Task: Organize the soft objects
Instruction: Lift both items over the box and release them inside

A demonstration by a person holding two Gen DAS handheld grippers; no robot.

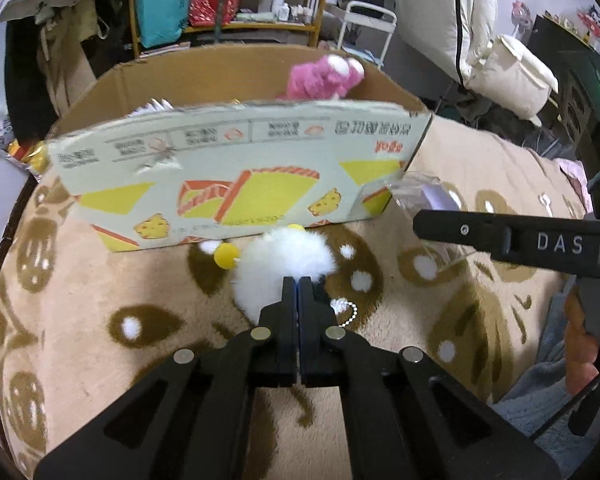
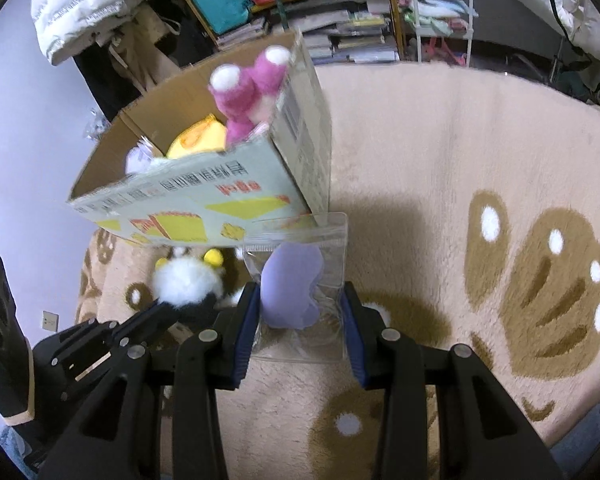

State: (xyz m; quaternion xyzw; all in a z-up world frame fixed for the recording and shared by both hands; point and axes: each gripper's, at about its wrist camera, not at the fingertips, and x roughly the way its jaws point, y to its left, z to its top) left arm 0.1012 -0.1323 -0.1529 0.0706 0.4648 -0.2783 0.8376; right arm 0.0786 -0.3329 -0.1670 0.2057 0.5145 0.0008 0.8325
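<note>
A white fluffy plush toy [image 1: 284,264] with yellow pom-poms is pinched in the fully closed left gripper [image 1: 299,286], just before a cardboard box [image 1: 236,168] on a beige patterned blanket [image 1: 100,300]. The right gripper [image 2: 298,308] clamps a clear pouch [image 2: 324,240] holding a purple soft item [image 2: 292,280]. A pink plush toy [image 2: 248,92] and a yellow plush [image 2: 198,140] sit in the box.

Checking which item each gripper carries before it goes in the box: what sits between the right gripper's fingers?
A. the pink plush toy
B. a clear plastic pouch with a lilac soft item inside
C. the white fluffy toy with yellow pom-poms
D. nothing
B: the right gripper has its blue pads on either side of the clear plastic pouch holding a lilac soft item; the white fluffy toy is in the left gripper.
</note>
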